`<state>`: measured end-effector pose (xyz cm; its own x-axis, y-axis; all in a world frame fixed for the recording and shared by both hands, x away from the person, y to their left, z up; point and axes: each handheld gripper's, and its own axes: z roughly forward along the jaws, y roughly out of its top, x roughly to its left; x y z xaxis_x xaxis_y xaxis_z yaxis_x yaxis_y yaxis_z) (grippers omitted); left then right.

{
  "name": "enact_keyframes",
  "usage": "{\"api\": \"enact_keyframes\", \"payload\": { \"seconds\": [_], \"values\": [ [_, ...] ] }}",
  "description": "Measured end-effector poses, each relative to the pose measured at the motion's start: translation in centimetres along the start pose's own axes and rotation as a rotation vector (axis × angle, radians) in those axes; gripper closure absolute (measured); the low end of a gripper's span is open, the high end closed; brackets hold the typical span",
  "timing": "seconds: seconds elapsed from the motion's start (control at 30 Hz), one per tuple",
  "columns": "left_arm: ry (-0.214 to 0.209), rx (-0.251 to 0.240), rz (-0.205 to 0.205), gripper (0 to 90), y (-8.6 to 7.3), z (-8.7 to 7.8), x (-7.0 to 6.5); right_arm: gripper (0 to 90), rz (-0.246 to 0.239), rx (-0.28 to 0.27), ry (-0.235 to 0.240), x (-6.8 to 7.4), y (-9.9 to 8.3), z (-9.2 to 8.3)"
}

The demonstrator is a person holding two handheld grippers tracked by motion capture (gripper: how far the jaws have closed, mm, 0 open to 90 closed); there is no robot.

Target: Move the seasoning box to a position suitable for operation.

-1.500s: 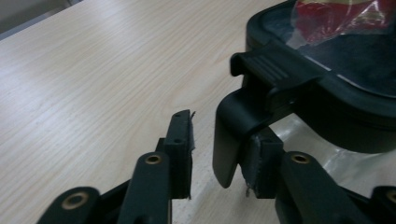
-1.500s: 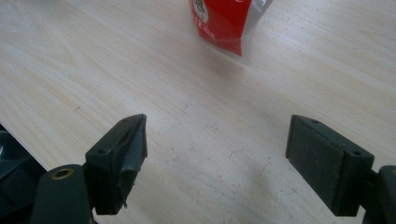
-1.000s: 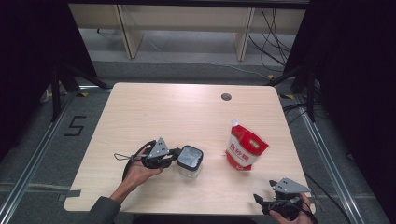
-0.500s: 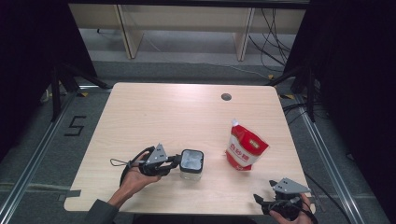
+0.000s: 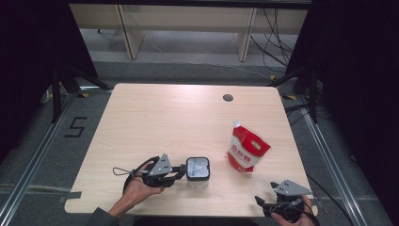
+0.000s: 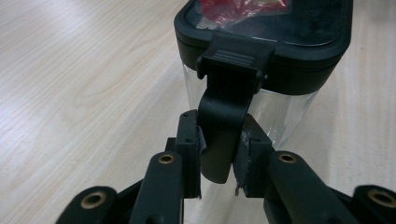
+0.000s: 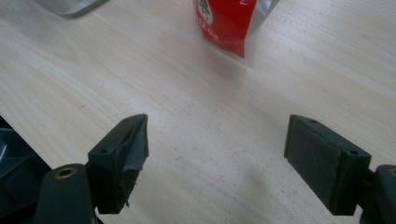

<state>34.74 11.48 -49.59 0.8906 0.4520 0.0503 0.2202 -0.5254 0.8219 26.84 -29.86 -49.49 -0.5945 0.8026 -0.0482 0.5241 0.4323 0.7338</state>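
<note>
While we grip: left tongs clamp the canister's latch, left of the pouch.
Right tongs: wide open, empty.
Next: we judge, lift latch.

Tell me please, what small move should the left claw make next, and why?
Probably swing the latch outward and up. The left claw is pinched on this black latch, which hangs down the side of the clear box, and the lid looks shut.
</note>
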Motion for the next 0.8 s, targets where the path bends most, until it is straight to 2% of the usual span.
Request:
{"api": "enact_keyframes", "payload": {
  "seconds": [0.03,0.07,0.1,0.17,0.2,0.23,0.27,0.3,0.33,0.37,0.4,0.43,0.47,0.63,0.7,0.8],
  "values": [
    [-0.04,0.007,0.029,73.4,0.1,0.1,0.0,23.2,-0.021,0.001,-0.005,-0.2,0.0,0.0],
    [-0.04,0.007,0.029,73.4,0.1,0.1,0.0,23.2,-0.021,0.001,-0.005,-0.2,0.0,0.0],
    [-0.044,0.005,0.026,73.4,0.1,0.2,-0.1,23.2,0.0,0.006,0.007,-0.1,0.1,0.0],
    [-0.044,0.006,0.026,73.4,0.1,0.1,-0.2,23.2,0.002,0.007,0.008,-0.1,0.1,0.0],
    [-0.063,0.009,0.043,73.4,0.2,0.2,-0.1,23.2,0.002,0.007,0.007,-0.1,0.1,0.0],
    [-0.054,0.008,0.033,73.3,0.1,0.1,-0.2,23.2,0.003,0.007,0.008,0.0,0.1,0.0],
    [-0.054,0.008,0.033,73.3,0.1,0.1,-0.2,23.2,-0.022,0.0,-0.003,-0.2,0.0,0.0],
    [-0.068,0.008,0.051,73.3,0.1,0.1,-0.2,23.2,0.022,0.01,0.008,0.1,0.1,-0.1],
    [-0.061,-0.003,0.031,73.3,0.1,0.2,-0.4,23.2,0.022,0.01,0.008,0.1,0.1,-0.1],
    [-0.047,0.009,0.029,73.3,0.1,0.0,-0.5,23.2,0.022,0.011,0.009,0.2,0.1,-0.1],
    [-0.068,0.016,0.048,73.3,0.2,0.0,-0.5,23.2,0.022,0.011,0.009,0.2,0.1,-0.1],
    [-0.081,0.002,0.041,73.3,0.1,0.3,-0.6,23.2,0.023,0.01,0.01,0.2,0.1,-0.1],
    [-0.024,0.007,0.016,73.3,0.1,0.0,-1.0,23.2,0.008,0.007,0.008,0.0,0.1,0.0],
    [-0.044,0.005,0.015,73.2,0.3,0.2,-1.6,23.2,0.008,0.004,0.009,-0.1,0.0,0.0],
    [-0.041,0.013,0.026,73.2,0.4,0.1,-1.8,23.2,0.005,0.006,0.006,-0.1,0.0,0.0],
    [-0.043,0.007,0.017,73.1,0.3,0.1,-1.9,23.2,0.016,0.003,0.015,0.0,0.1,0.0]
  ]
}}
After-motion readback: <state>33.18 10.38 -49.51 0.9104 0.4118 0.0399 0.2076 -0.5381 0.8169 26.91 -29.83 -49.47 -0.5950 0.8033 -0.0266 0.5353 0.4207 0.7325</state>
